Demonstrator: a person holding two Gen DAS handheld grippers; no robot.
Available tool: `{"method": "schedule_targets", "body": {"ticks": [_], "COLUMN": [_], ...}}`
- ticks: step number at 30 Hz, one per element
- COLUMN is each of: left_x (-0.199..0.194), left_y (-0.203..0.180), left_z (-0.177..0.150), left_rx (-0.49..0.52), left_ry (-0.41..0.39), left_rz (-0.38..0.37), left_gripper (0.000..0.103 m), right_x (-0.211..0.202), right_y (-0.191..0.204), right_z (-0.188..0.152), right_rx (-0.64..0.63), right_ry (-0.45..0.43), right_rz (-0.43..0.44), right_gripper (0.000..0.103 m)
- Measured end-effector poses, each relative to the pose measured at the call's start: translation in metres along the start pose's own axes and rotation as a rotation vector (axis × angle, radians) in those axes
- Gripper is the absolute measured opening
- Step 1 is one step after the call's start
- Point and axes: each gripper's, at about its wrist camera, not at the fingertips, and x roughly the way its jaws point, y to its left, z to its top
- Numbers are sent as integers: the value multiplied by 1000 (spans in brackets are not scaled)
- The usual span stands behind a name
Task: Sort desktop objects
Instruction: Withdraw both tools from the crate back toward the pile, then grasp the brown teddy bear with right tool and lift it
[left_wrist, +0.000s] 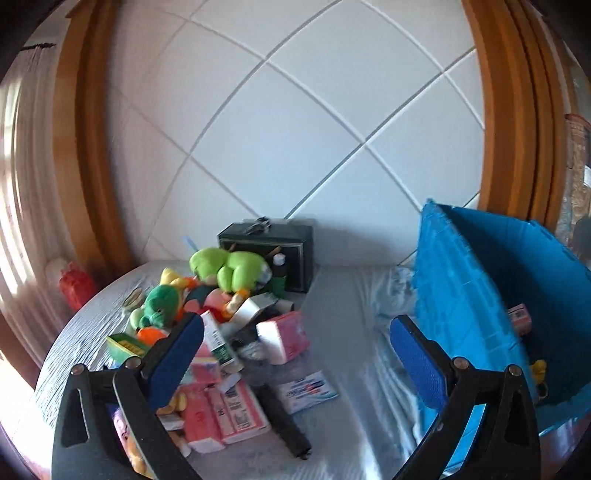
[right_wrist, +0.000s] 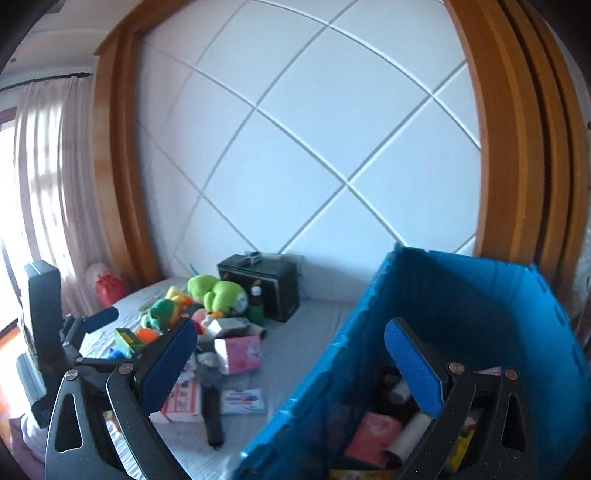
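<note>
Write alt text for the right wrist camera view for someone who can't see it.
The open right gripper hangs empty above the near edge of a blue bin holding boxes and a white roll. To the left, plush toys, a pink box and other packages clutter the grey tabletop, with the left gripper beyond them.

A grey-covered bench (left_wrist: 343, 332) carried a heap of plush toys (left_wrist: 221, 269) and boxes (left_wrist: 284, 334), a dark case (left_wrist: 280, 243) behind, and a blue crate (right_wrist: 461, 295) beside.
</note>
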Motion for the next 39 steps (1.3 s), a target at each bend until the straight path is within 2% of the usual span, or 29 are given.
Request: {"method": "schedule_targets", "body": {"ticks": [3, 7, 12, 16, 23, 26, 28, 31, 32, 34, 36, 39], "left_x": [11, 23, 29, 42, 82, 108, 125, 130, 126, 118, 110, 105], "left_y": [51, 117, 177, 192, 182, 182, 193, 220, 225, 238, 263, 302], "left_z": [-30, -72, -122, -155, -208, -232, -245, -255, -254, -250, -247, -242], "left_rx": [-43, -127, -233, -266, -293, -282, -268, -322, -306, -231, -217, -244], "left_ry": [64, 156, 223, 271, 365, 430, 474, 483, 479, 445, 425, 427], "left_rz": [66, 160, 216, 235, 241, 277, 338, 273, 287, 364, 428, 412], "left_gripper": [103, 103, 103, 103, 103, 103, 103, 103, 103, 103, 103, 103], "right_x": [20, 55, 97, 129, 163, 170, 175, 184, 187, 192, 198, 210], "right_y": [36, 73, 102, 111, 126, 136, 143, 155, 160, 168, 178, 195], "right_z": [-8, -28, -67, -100, -149, -161, -166, -172, -174, -178, -183, -190], "right_rx": [-12, -25, -16, 2, 5, -18, -35, -47, -49, -57, -62, -66], "right_ry": [28, 108, 226, 332, 490, 533, 555, 579, 586, 601, 613, 633], "right_rz": [76, 127, 167, 171, 188, 202, 208, 217, 218, 224, 234, 252], "right_gripper": [103, 103, 103, 103, 103, 103, 103, 103, 103, 103, 103, 103]}}
